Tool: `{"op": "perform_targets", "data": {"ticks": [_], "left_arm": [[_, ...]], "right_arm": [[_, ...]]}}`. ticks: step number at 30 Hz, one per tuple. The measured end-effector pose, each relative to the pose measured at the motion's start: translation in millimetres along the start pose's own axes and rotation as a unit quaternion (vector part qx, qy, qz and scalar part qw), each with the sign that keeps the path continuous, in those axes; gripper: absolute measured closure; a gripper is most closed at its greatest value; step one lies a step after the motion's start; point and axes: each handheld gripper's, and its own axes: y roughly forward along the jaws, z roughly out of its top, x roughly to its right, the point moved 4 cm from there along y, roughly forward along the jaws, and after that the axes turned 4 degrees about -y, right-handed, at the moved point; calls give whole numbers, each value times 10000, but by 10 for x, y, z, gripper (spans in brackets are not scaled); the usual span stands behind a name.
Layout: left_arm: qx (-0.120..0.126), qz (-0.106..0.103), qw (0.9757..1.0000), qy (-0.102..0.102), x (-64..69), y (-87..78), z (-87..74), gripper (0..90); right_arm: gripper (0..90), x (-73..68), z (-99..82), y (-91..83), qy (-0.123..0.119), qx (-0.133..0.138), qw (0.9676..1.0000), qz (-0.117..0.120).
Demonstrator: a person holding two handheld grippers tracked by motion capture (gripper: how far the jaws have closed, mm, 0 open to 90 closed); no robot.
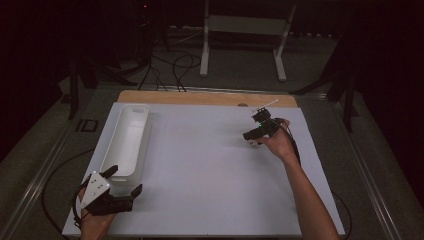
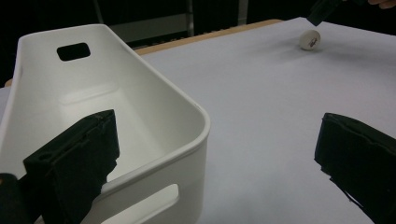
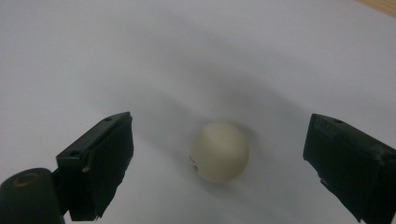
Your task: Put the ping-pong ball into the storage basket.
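While your left hand-held gripper [image 1: 123,186] waits at the near left corner of the worktop [image 1: 210,175] with its jaws spread and holding nothing, just beside the near end of the white bin [image 1: 126,140], the work sits well apart on the far right. There the small white ball [image 3: 218,152] rests on the worktop between the spread jaws of your right hand-held gripper [image 3: 219,163], touching neither, so that one is by far the nearer. The ball has no long axis to line up with, so I'd judge that you need only drop a little and close squarely on it.
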Motion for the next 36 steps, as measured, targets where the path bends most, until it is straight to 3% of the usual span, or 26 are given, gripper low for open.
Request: {"op": "perform_targets", "data": {"ticks": [36], "left_arm": [[-6, 1, 10000, 12, 0, -5, -1, 3]], "right_arm": [[83, 66, -75, 176, 144, -516, 9986, 50]]}}
